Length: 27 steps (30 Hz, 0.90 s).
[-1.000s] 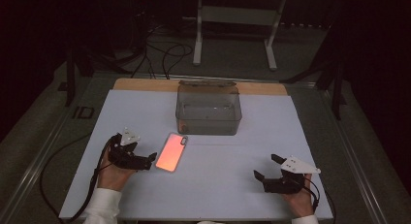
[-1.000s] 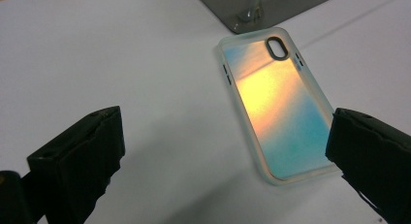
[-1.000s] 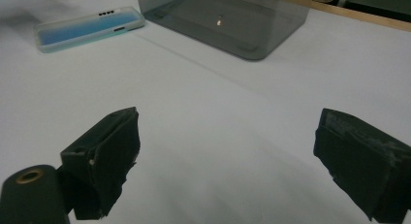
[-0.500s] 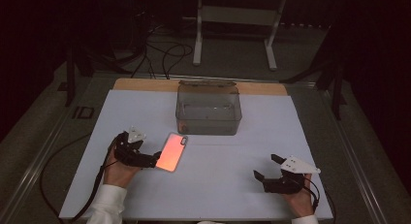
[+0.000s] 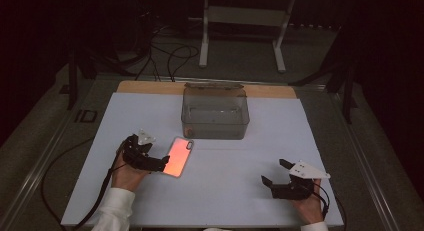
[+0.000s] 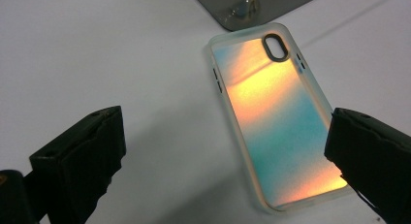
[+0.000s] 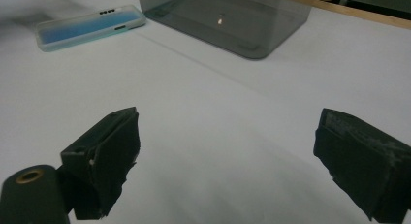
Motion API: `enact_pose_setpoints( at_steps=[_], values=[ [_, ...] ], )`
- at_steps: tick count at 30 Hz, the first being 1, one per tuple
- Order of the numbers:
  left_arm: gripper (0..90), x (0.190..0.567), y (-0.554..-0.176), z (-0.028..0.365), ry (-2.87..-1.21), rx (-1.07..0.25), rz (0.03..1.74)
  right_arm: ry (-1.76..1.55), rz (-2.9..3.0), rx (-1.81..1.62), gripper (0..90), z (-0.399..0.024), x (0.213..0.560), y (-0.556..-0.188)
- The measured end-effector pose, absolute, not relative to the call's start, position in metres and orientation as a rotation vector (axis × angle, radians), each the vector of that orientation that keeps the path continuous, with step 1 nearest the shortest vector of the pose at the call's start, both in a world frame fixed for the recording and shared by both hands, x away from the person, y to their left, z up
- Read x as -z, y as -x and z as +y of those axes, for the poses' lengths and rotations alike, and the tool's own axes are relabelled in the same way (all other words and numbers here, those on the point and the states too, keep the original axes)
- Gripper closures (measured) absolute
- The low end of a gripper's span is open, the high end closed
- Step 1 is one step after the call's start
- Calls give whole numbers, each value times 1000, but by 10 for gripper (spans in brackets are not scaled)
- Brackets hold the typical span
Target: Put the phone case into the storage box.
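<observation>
Left tool (image 5: 159, 163) has slid up to the phone case (image 5: 178, 156), jaws spread beside it, grab looks imminent. Right tool (image 5: 274, 177) sits spread, idle.

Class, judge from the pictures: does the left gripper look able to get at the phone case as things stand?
Probably yes: the left gripper is open right at the phone case, which lies flat on the white table with nothing between them.
</observation>
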<state>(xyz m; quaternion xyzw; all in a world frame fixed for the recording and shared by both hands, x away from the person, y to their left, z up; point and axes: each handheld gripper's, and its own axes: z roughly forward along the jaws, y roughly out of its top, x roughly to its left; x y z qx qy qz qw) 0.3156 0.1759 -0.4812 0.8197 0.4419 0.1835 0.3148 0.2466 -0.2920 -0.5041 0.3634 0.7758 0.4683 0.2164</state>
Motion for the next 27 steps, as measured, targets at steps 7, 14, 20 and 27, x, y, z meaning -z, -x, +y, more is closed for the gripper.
enact_pose_setpoints(
  at_steps=[7, 14, 20, 27],
  values=[
    [21, 483, -320, 169, -2187, -476, 1159, -1004, 2151, -1292, 93, -292, 504, -247],
    [22, 486, -324, 162, -2205, -470, 1157, -1005, 2152, -1290, 93, -292, 504, -247],
    [33, 489, -327, 159, -2222, -460, 1160, -1004, 2152, -1289, 92, -292, 504, -247],
    [39, 492, -330, 156, -2233, -438, 1169, -1005, 2152, -1289, 93, -292, 504, -247]
  ],
)
